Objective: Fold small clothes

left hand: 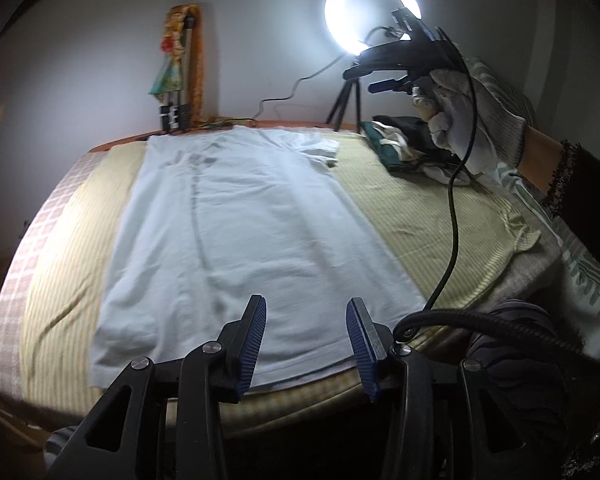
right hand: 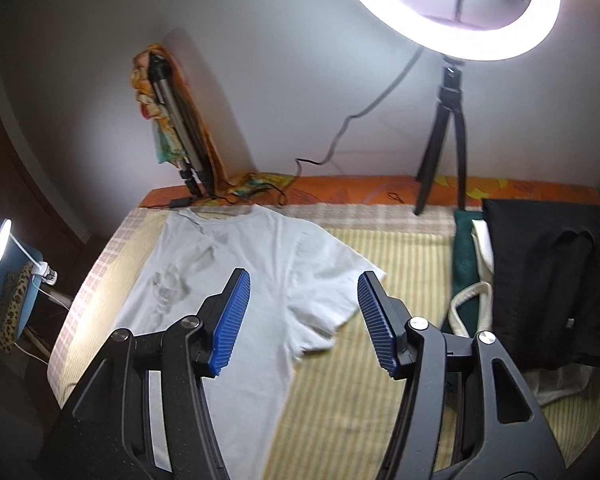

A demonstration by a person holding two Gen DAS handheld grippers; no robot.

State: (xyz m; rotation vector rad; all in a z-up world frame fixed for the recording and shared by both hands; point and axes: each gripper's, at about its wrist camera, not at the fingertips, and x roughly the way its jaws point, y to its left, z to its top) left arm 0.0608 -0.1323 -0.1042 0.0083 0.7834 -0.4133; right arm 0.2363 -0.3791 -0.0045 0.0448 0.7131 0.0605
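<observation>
Pale grey wall is closing off the far side of a bed [left hand: 400, 216] dressed in a yellow striped sheet with a checked border. One white T-shirt [left hand: 239, 232] is lying flat down the middle, neck toward the wall, one short sleeve [right hand: 332, 296] spreading out at about 3 o'clock of the body. One heap of dark clothes [right hand: 556, 280] (black on top, green and cream beneath) is sitting at the bed's 2 o'clock corner, well apart from the shirt. One ring light [right hand: 448, 4] is glowing on its black tripod [right hand: 444, 148] at 1 o'clock; one folded tripod wrapped in patterned cloth [right hand: 171, 120] is leaning on the wall at 11 o'clock.

Left gripper [left hand: 306, 340] is hovering over the shirt's hem, blue pads parted, grasping nothing. Right gripper [right hand: 304, 320] is hanging above the sleeve, likewise spread and empty.

Only the left view is showing the gloved right hand [left hand: 472, 120] and a black cable [left hand: 454, 216] looping across the sheet. Only the right view is catching one small desk lamp [right hand: 3, 240] at 9 o'clock.
</observation>
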